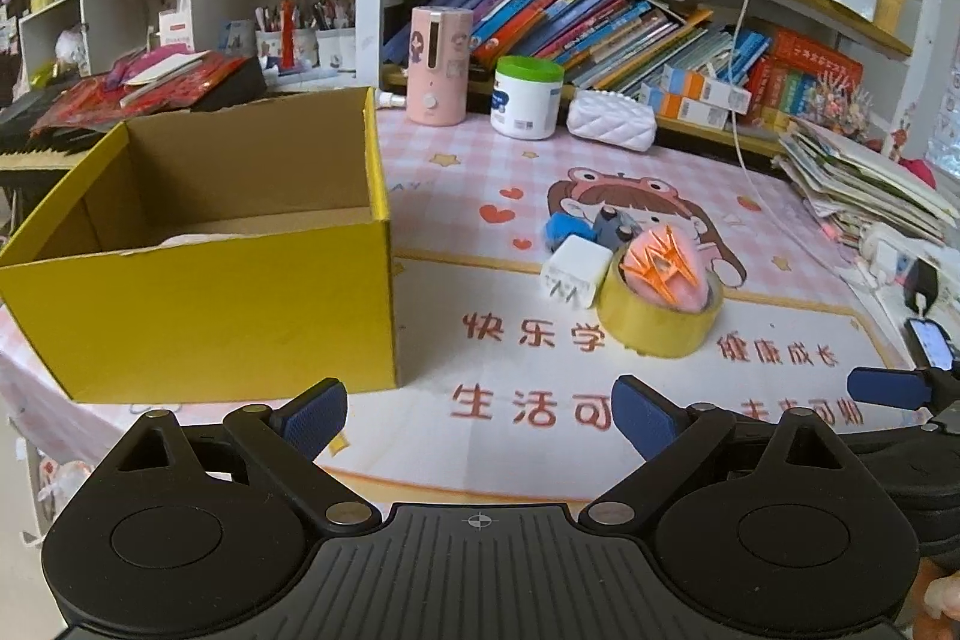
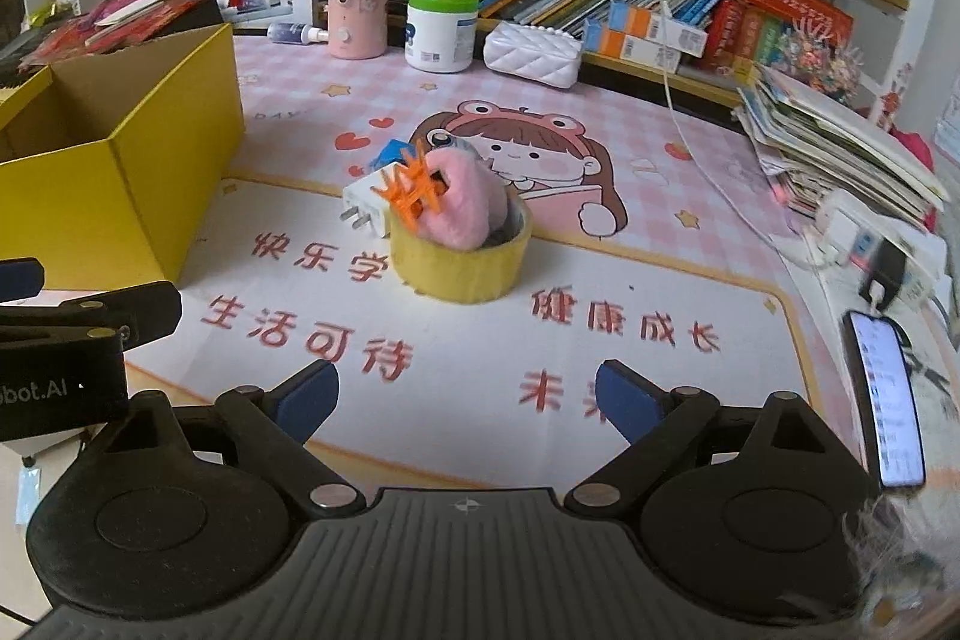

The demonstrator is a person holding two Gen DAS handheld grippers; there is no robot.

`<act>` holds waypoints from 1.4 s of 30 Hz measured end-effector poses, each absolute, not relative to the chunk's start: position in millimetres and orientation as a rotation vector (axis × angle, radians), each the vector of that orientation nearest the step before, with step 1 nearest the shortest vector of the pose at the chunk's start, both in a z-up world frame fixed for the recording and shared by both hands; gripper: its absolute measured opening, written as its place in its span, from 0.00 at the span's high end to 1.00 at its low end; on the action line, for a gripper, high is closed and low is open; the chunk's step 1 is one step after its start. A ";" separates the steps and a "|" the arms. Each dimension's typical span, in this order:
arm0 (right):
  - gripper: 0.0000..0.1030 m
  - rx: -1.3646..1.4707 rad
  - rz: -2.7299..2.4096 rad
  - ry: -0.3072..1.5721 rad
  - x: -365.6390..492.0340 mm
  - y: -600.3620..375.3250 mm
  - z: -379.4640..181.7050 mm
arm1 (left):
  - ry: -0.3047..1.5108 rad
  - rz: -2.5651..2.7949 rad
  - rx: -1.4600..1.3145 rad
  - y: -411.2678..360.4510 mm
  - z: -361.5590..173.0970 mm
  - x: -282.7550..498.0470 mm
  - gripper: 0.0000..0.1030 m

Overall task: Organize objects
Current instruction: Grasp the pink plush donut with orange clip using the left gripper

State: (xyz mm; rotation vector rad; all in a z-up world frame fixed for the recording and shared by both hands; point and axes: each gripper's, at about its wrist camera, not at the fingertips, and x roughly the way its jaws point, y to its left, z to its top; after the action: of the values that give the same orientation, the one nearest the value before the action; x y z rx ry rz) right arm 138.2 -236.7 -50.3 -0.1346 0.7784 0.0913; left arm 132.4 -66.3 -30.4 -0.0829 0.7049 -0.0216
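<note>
Standing open-topped at the left edge of the desk mat [image 1: 480,172], the yellow cardboard box [image 1: 240,304] looks set there to receive the loose things, and only something pale shows low inside it. The left gripper [image 1: 480,418] hangs over the mat's near edge just in front of the box, jaws spread wide and empty, apparently ready to take whatever comes first. Near the middle of the mat sits the small heap to be sorted: a white charger plug [image 1: 569,279] touching a roll of yellow tape [image 1: 657,325], with a pink fluffy item [image 2: 462,208] and an orange hair clip [image 2: 414,193] resting in the roll's hole, and blue and grey bits just behind. The right gripper [image 2: 465,400], also wide open and holding nothing, points at that heap from the near edge. A lit phone [image 2: 888,394] lies at the right edge.
</note>
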 end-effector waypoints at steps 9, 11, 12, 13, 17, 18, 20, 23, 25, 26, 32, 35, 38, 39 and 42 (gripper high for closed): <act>0.10 -0.154 0.171 0.784 183.9 -253.5 -58.0 | 0.697 0.024 -0.089 -89.9 -30.1 162.9 0.07; 0.10 -0.160 0.185 0.784 193.2 -256.6 -61.0 | 0.684 0.020 -0.102 -94.7 -28.4 168.9 0.07; 0.10 -0.161 0.193 0.786 198.1 -258.7 -62.7 | 0.678 0.015 -0.109 -96.9 -27.5 172.1 0.07; 0.10 -0.162 0.201 0.790 202.9 -260.9 -64.5 | 0.673 0.008 -0.114 -99.9 -26.4 176.1 0.07; 0.10 -0.160 0.229 0.800 217.3 -270.4 -68.6 | 0.668 -0.029 -0.125 -113.4 -23.4 196.4 0.07; 0.09 -0.162 0.237 0.798 220.0 -272.6 -69.2 | 0.666 -0.040 -0.128 -116.8 -22.7 201.4 0.07; 0.09 -0.167 0.252 0.795 224.8 -277.4 -70.2 | 0.663 -0.066 -0.134 -125.1 -21.4 213.3 0.07; 0.08 -0.172 0.268 0.786 229.8 -284.6 -71.0 | 0.670 -0.106 -0.135 -139.9 -23.5 233.3 0.07; 0.07 -0.169 0.276 0.779 232.7 -289.8 -70.9 | 0.680 -0.125 -0.119 -150.0 -27.5 244.8 0.07; 0.07 -0.166 0.283 0.774 233.8 -292.8 -70.6 | 0.691 -0.134 -0.105 -155.7 -30.7 251.1 0.07; 0.05 -0.168 0.323 0.755 236.2 -303.5 -69.6 | 0.792 -0.156 -0.061 -178.5 -54.9 277.8 0.11; 0.05 -0.187 0.328 0.754 236.7 -304.3 -71.0 | 0.827 -0.159 -0.041 -184.2 -65.7 285.9 0.19; 0.05 -0.191 0.338 0.755 237.2 -305.3 -72.3 | 0.851 -0.144 -0.016 -186.9 -74.2 289.5 0.34; 0.05 -0.193 0.339 0.755 237.5 -305.2 -72.6 | 0.850 -0.154 -0.017 -185.7 -75.0 289.4 0.35; 0.04 -0.190 0.341 0.759 239.7 -304.7 -73.7 | 0.825 -0.160 -0.040 -181.1 -67.6 285.7 0.39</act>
State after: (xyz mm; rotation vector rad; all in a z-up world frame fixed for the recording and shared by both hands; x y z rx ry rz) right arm 239.7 -304.7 -73.7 -0.1905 0.7590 0.3411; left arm 285.7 -181.1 -67.6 -0.0403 0.8246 -0.1599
